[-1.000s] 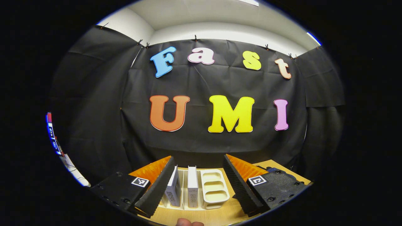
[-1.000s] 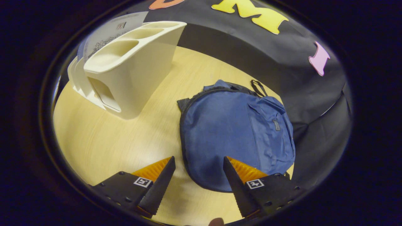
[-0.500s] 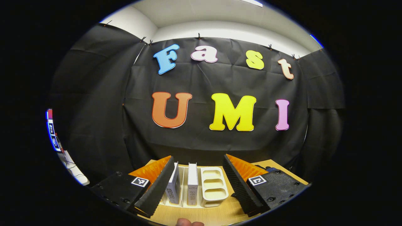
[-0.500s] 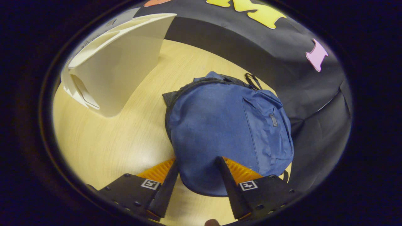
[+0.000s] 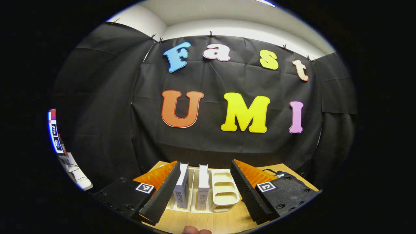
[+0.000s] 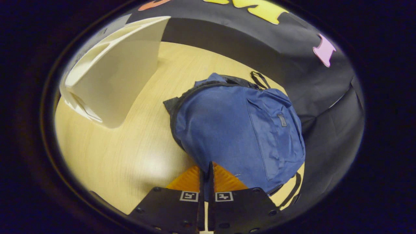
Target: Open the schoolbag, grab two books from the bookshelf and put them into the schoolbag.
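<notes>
Schoolbag of blue fabric (image 6: 240, 130) is laid flat on the pale wooden table (image 6: 130, 152), right of the cream plastic bookshelf (image 6: 120, 84). Its near edge is pinched between the closed fingers of the right gripper (image 6: 204, 172). Two white books (image 5: 192, 187) are stood upright in the bookshelf (image 5: 224, 191), framed by the wide-spread, unladen left gripper (image 5: 204, 185).

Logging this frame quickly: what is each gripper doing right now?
Left gripper: open, holding nothing, aimed at the two books in the bookshelf.
Right gripper: shut, pinching the near edge of the schoolbag.
</notes>
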`<state>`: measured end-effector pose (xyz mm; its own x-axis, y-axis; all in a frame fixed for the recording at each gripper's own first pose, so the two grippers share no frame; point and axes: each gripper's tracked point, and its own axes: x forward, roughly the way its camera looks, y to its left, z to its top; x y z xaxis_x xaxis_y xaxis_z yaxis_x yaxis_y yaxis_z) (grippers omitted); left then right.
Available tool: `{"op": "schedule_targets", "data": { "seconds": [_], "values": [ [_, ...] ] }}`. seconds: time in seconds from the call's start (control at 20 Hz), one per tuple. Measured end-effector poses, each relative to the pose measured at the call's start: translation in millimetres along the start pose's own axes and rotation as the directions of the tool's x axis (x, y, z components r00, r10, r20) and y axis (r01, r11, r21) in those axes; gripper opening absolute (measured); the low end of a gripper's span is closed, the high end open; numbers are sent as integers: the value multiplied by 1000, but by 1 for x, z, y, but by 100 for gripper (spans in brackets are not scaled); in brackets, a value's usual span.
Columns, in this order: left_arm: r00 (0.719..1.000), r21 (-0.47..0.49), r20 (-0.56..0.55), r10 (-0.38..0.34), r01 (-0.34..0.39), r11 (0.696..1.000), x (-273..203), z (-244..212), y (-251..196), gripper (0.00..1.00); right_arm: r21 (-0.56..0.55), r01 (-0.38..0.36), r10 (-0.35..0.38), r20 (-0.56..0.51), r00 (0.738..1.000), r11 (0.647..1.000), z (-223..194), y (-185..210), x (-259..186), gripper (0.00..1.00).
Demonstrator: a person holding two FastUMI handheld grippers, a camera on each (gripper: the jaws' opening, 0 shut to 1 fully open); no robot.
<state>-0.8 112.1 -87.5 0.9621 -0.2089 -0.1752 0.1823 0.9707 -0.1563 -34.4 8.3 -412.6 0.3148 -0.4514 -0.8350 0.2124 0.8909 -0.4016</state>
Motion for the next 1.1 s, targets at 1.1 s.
{"op": "schedule_targets", "data": {
  "seconds": [1.1],
  "values": [
    [955,10,-290,-57,63,998,69,-54,-3,99,167,-74,40,196,980,983,59,-89,-84,0]
  ]
}}
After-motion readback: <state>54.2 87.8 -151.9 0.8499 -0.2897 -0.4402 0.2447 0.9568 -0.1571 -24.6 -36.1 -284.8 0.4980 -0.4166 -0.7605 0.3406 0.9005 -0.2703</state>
